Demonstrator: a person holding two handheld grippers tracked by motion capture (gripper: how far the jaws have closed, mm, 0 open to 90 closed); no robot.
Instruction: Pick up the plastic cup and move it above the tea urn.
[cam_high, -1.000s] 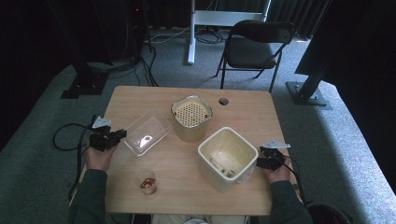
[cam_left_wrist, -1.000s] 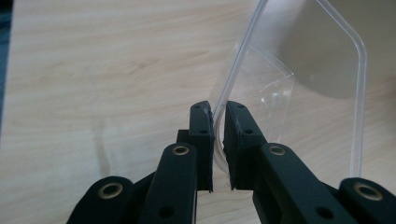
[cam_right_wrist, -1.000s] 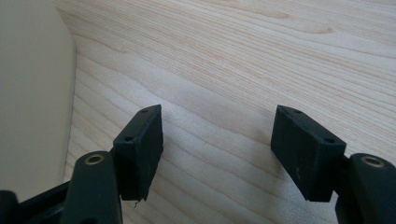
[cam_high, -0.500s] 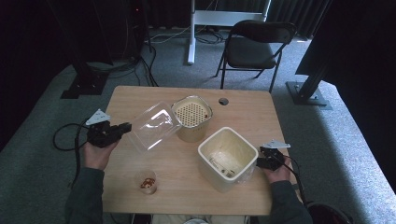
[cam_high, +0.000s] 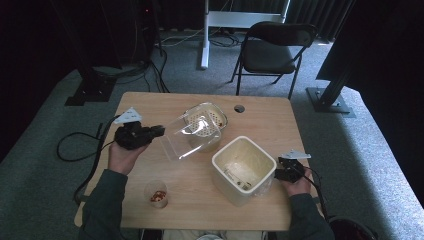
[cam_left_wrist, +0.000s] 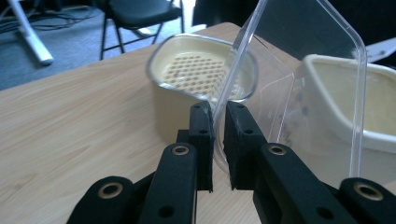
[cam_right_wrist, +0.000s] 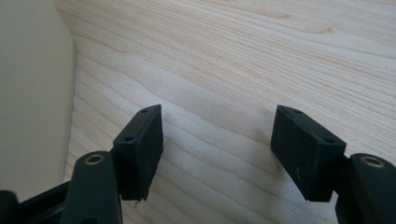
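My left gripper (cam_high: 156, 132) (cam_left_wrist: 218, 140) is shut on the edge of a clear plastic lid (cam_high: 187, 136) (cam_left_wrist: 299, 70), which hangs tilted above the table, its far end over the cream strainer basket (cam_high: 204, 123) (cam_left_wrist: 201, 74). A square cream container (cam_high: 244, 169) (cam_left_wrist: 359, 107) stands open at the front right. My right gripper (cam_high: 278, 174) (cam_right_wrist: 217, 140) rests low on the wood just right of that container (cam_right_wrist: 32, 93), open with nothing between its jaws.
A small cup (cam_high: 156, 194) with red bits inside stands near the front left of the wooden table (cam_high: 260, 120). A round cable hole (cam_high: 239, 108) sits near the back edge. A folding chair (cam_high: 272, 50) stands on the carpet beyond the table.
My left gripper has lifted the clear lid off the table and swung it up and to the right, toward the strainer basket. The right gripper has stayed put.
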